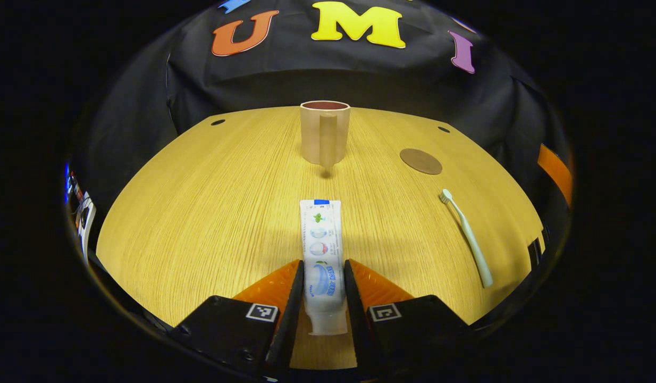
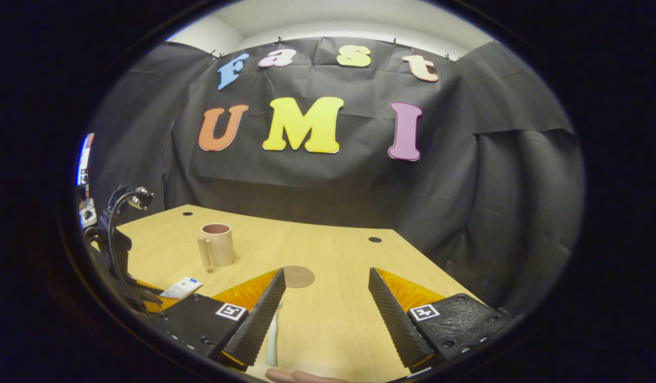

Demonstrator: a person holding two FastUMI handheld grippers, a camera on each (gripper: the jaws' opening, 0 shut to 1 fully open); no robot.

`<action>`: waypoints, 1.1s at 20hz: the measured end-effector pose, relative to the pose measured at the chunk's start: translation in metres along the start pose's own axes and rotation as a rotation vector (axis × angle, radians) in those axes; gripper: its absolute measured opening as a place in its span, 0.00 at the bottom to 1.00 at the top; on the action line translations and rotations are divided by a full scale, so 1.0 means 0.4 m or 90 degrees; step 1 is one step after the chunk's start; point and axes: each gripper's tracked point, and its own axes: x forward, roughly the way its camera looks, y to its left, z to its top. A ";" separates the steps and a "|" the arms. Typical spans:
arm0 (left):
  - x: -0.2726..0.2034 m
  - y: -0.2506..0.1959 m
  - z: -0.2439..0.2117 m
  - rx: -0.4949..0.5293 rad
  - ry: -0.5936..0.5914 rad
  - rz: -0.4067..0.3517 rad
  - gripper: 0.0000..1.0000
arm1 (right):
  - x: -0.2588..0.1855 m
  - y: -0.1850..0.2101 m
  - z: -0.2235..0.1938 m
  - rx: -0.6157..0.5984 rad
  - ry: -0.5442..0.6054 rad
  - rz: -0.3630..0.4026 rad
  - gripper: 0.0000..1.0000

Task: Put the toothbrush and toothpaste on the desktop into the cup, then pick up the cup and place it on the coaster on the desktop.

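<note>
With the toothpaste [image 1: 322, 255] lengthwise between its fingers, left claw [image 1: 324, 290] clamps it, cup [image 1: 325, 132] dead ahead; right claw [image 2: 325, 303] gapes.

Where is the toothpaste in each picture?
Left gripper view: the toothpaste lies at bottom centre, between the left claw's fingers.
Right gripper view: the toothpaste peeks out at lower left, near the other claw.
Shared landmark: the cup stands beyond it.
</note>
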 end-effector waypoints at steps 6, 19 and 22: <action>-0.079 -0.002 0.128 -0.004 -0.117 0.007 0.37 | 0.007 0.026 -0.014 -0.023 0.006 0.012 0.95; -0.243 0.020 0.289 -0.020 -0.384 0.022 0.42 | 0.132 0.165 -0.263 -0.027 0.232 0.090 0.90; -0.243 0.025 0.284 -0.008 -0.384 0.026 0.37 | 0.147 0.181 -0.298 -0.005 0.276 0.095 0.77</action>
